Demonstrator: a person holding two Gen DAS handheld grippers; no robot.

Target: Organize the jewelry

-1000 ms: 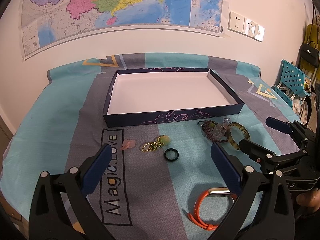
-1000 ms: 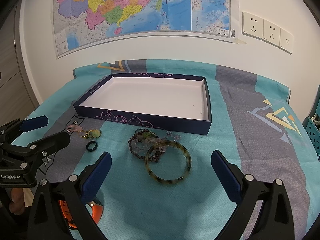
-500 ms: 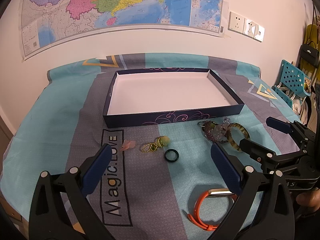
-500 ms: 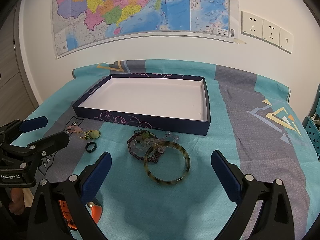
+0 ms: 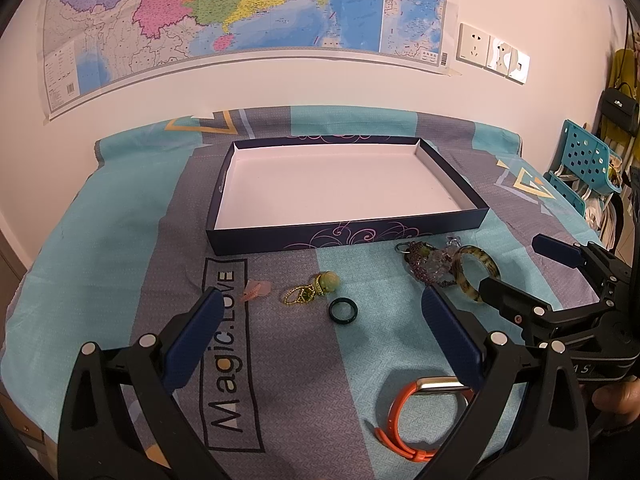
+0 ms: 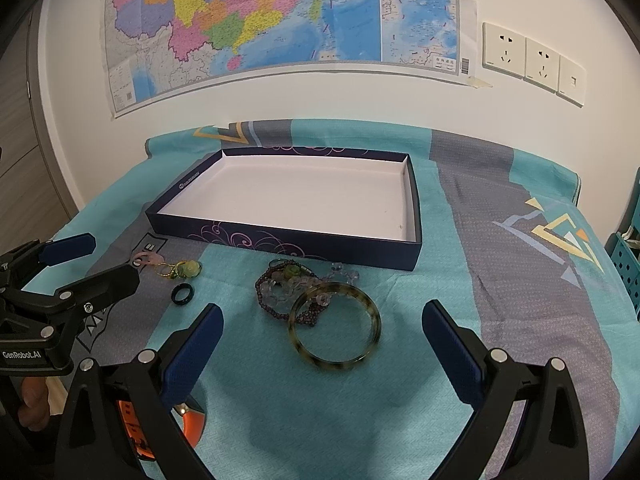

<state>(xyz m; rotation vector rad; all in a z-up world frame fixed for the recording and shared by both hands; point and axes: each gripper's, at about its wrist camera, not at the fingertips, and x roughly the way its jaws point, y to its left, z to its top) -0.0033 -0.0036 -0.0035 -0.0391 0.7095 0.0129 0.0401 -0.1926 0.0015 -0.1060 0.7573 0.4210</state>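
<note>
The tablecloth (image 5: 280,380) reads "Magic.LOVE"; the left gripper (image 6: 90,262) body is labelled "GenRobot.AI".

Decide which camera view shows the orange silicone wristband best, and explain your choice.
The left wrist view shows the orange silicone wristband best: its orange loop and pale face lie open on the cloth, only partly crossed by the left gripper. In the right wrist view just an orange sliver shows behind a gripper finger.

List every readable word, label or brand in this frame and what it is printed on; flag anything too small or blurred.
"Magic.LOVE": black print on the tablecloth.
"GenRobot.AI": white label on the left gripper body, right wrist view.
Wall map: place names and legend too small to read.
Navy box: small white mark on its left rim, unreadable.
Right gripper body: partial white letters, not legible.
</note>
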